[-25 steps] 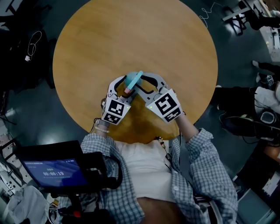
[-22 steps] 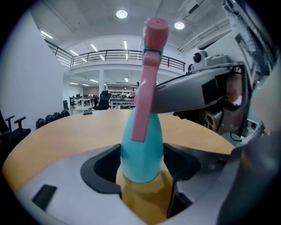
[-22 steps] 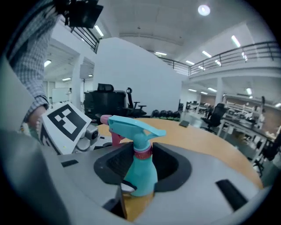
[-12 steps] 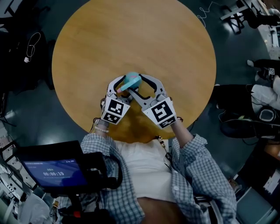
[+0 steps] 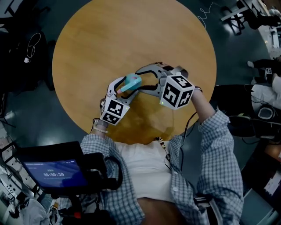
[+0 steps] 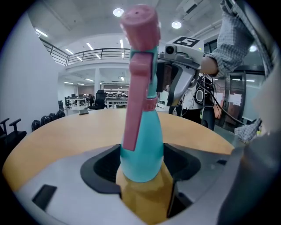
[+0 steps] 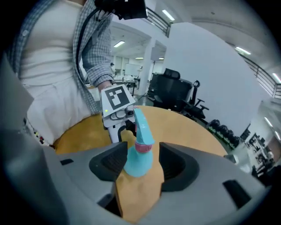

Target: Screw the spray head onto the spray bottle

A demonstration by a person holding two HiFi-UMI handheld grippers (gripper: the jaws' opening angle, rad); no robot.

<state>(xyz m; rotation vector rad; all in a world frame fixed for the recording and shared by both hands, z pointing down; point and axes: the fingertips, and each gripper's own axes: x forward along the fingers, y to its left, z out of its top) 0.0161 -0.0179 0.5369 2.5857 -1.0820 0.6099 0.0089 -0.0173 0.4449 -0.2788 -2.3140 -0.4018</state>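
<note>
My left gripper (image 5: 123, 87) clamps the spray bottle (image 5: 130, 83) upright at frame centre, spray head (image 6: 139, 26) topmost; my right gripper (image 5: 143, 80) gapes wide around it.

A: Round wooden table (image 5: 131, 35) dead centre; dark, glossy floor (image 5: 26, 114) all around it; a white cable (image 5: 28, 57) lying loose off to the left.

B: And look up; round ceiling lights (image 6: 117, 12) burning; a railed balcony (image 6: 88, 55) curving overhead; plain white wall (image 7: 210, 57) beyond; black office chairs (image 7: 175, 94) parked beside it; desks far back, too small to make out.
</note>
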